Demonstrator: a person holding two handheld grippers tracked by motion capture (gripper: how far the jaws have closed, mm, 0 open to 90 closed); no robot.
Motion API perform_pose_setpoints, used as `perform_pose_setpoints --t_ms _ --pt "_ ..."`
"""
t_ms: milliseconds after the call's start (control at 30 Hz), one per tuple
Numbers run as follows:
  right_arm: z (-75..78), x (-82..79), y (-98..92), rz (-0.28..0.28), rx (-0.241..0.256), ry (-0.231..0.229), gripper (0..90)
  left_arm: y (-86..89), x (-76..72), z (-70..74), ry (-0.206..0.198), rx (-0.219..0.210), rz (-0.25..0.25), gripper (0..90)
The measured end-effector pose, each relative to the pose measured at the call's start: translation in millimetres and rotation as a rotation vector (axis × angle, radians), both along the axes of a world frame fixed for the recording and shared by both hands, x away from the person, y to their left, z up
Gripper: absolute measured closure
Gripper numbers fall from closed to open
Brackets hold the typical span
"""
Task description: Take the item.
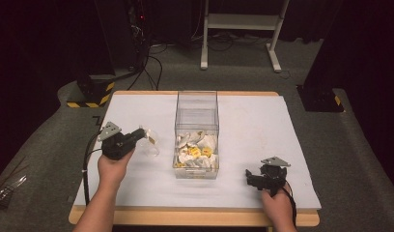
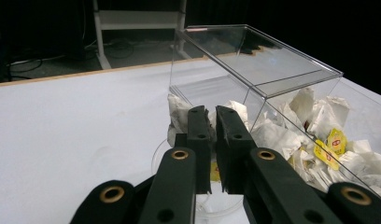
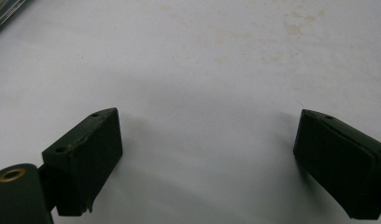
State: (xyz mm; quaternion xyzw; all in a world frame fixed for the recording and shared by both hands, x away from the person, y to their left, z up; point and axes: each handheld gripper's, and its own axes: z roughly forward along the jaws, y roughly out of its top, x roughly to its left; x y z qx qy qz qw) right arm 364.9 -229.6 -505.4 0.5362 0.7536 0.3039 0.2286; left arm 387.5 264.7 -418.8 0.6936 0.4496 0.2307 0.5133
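The left claw (image 2: 212,149) pinches a white tea-bag packet with a yellow tag (image 1: 150,137) above a clear round plastic cup (image 1: 154,146), beside the clear acrylic box of packets (image 1: 197,116), probably for dropping. The right claw (image 3: 207,163) rests wide and empty over the white counter (image 1: 253,121).

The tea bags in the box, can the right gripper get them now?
Probably yes. The right gripper is open and empty beside the clear box, whose near part looks open on top, leaving the tea bags uncovered.
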Motion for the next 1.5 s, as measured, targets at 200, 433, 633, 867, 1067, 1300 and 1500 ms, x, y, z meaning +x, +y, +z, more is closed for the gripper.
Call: perform_pose_setpoints --t_ms 200,433,633,867,1067,1300,1500 --pt "0.0 0.0 0.0 0.000 0.000 0.000 7.8 -2.6 1.6 -5.9 0.018 0.023 -0.001 84.8" --pt "0.0 0.0 0.0 0.000 0.000 0.000 7.8 -4.6 3.4 -15.8 0.047 0.044 -0.004 84.7" --pt "0.0 0.0 0.0 0.000 0.000 0.000 7.8 -9.5 5.5 -17.1 0.059 0.061 -0.005 84.2" --pt "0.0 0.0 0.0 0.000 0.000 0.000 7.8 -13.4 7.0 -17.4 0.068 0.081 -0.010 83.8" --pt "0.0 0.0 0.0 0.000 -0.001 0.000 7.8 -12.9 7.9 -15.5 0.065 0.084 -0.011 82.3" --pt "0.0 0.1 -0.1 0.002 -0.002 -0.002 7.8 -12.6 2.5 -9.0 0.031 0.087 -0.005 54.0" --pt "0.0 0.0 0.0 0.001 -0.001 -0.001 7.8 -7.2 -6.0 -7.4 0.007 0.076 -0.003 38.9"
